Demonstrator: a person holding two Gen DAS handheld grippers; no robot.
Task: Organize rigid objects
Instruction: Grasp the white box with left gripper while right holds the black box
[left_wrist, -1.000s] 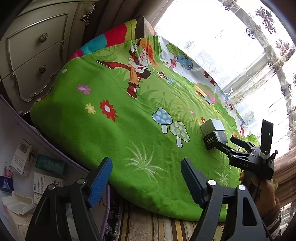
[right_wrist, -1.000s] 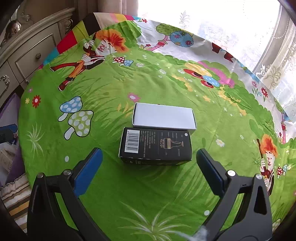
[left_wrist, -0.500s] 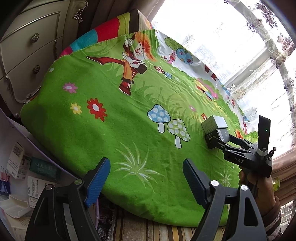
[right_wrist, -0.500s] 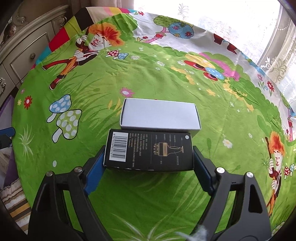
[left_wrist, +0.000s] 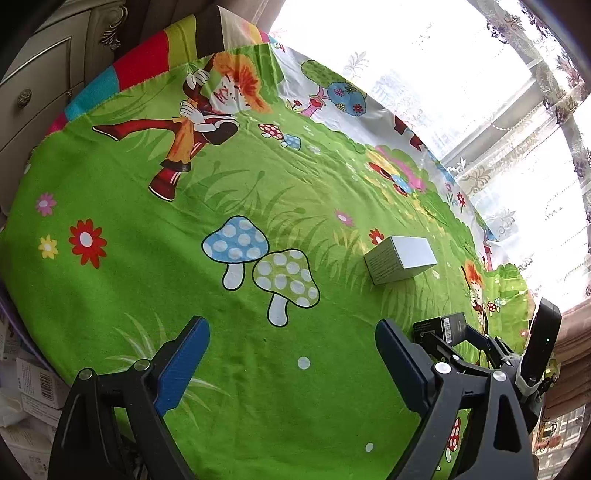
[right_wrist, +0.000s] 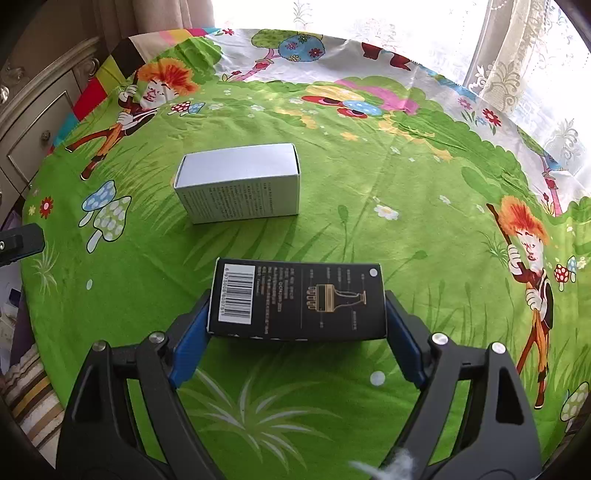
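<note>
A bright green cartoon cloth (right_wrist: 369, 206) printed with mushrooms and flowers covers the round surface and fills most of both views. In the right wrist view a white box (right_wrist: 240, 182) lies on the cloth in the upper left of centre, apart from the black box (right_wrist: 299, 301) below it at frame centre. The right gripper (right_wrist: 297, 332) has its jaws closed against the two short ends of the black box, barcode face up. In the left wrist view the left gripper (left_wrist: 290, 363) sits at the bottom of the frame with jaws spread wide, nothing between them.
</note>
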